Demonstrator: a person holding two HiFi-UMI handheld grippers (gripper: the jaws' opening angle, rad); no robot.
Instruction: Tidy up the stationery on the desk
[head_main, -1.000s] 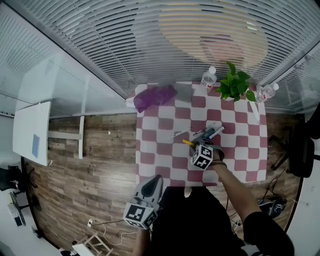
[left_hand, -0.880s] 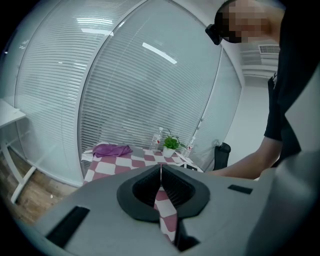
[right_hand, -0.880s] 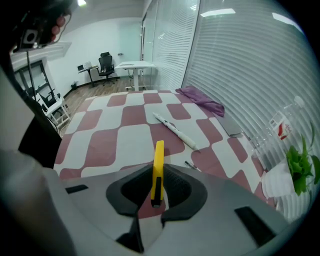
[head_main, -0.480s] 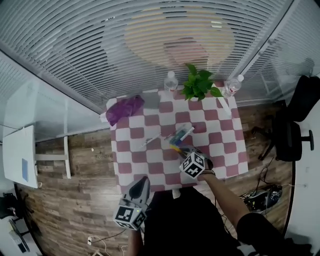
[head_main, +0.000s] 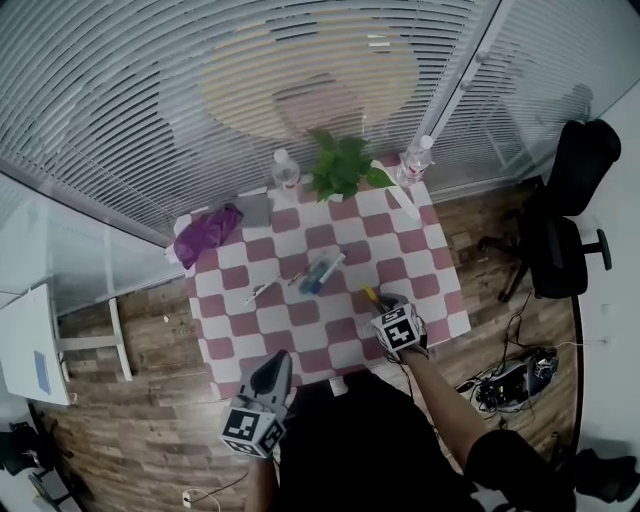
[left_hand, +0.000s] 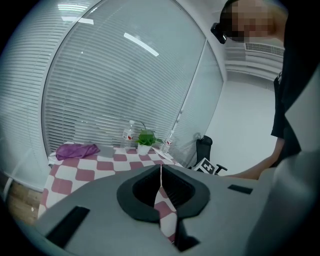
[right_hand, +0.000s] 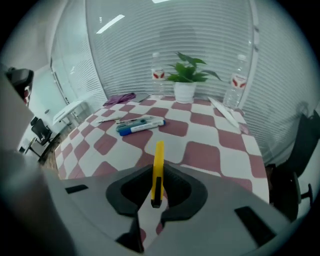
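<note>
My right gripper (right_hand: 157, 176) is shut on a yellow utility knife (right_hand: 158, 162) that sticks out forward between its jaws. In the head view that right gripper (head_main: 385, 303) hovers over the near right part of the checkered table (head_main: 415, 240), the yellow knife (head_main: 369, 295) showing at its tip. A blue-and-white marker with a teal pen (right_hand: 141, 125) lies ahead on the table; the same pens (head_main: 317, 272) sit mid-table. A thin pen (head_main: 263, 291) lies to their left. My left gripper (left_hand: 161, 176) is shut and empty, held off the table's near edge (head_main: 270, 370).
A potted plant (head_main: 338, 172) and two water bottles (head_main: 286, 172) (head_main: 416, 160) stand along the far edge. A purple cloth (head_main: 205, 230) lies at the far left corner, beside a grey pad. A white strip (right_hand: 225, 113) rests at the right. A black office chair (head_main: 565, 215) stands beyond.
The right gripper has lifted the yellow knife away from the pens and drawn it toward the near right of the table. The head camera has shifted, so the table sits further left.
</note>
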